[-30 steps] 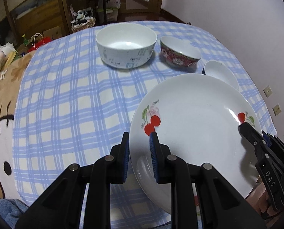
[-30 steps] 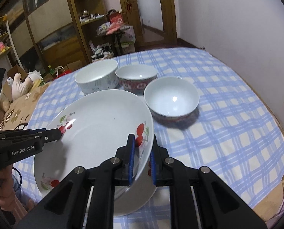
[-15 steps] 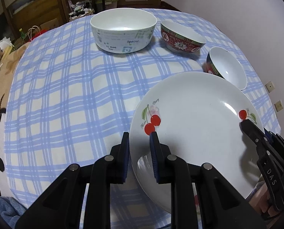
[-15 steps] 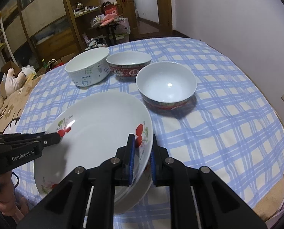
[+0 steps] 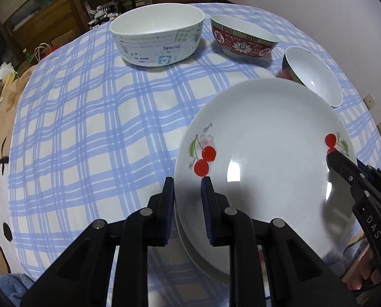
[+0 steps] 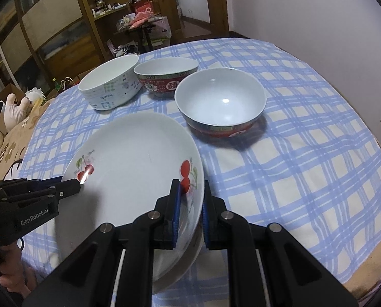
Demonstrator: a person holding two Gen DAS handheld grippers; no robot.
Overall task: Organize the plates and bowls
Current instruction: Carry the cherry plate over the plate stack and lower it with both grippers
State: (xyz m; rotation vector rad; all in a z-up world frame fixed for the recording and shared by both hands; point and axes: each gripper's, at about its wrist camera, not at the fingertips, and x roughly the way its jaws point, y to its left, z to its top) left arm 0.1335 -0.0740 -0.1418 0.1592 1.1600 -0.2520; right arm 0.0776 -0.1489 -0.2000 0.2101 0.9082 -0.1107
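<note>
The plate is white with red cherries and green leaves. 1 large bowl is white with green-blue print; 2 bowls are red-patterned outside, white inside. The bench cloth is blue-and-white plaid.

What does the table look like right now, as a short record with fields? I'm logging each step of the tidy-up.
held item: cherry plate, gripped on opposite rims
left gripper: shut on plate's rim
right gripper: shut on plate's rim
beneath plate: second plate's rim
bowls: white printed bowl, red patterned bowl, red-rimmed white bowl
surface: blue checked tablecloth
</note>
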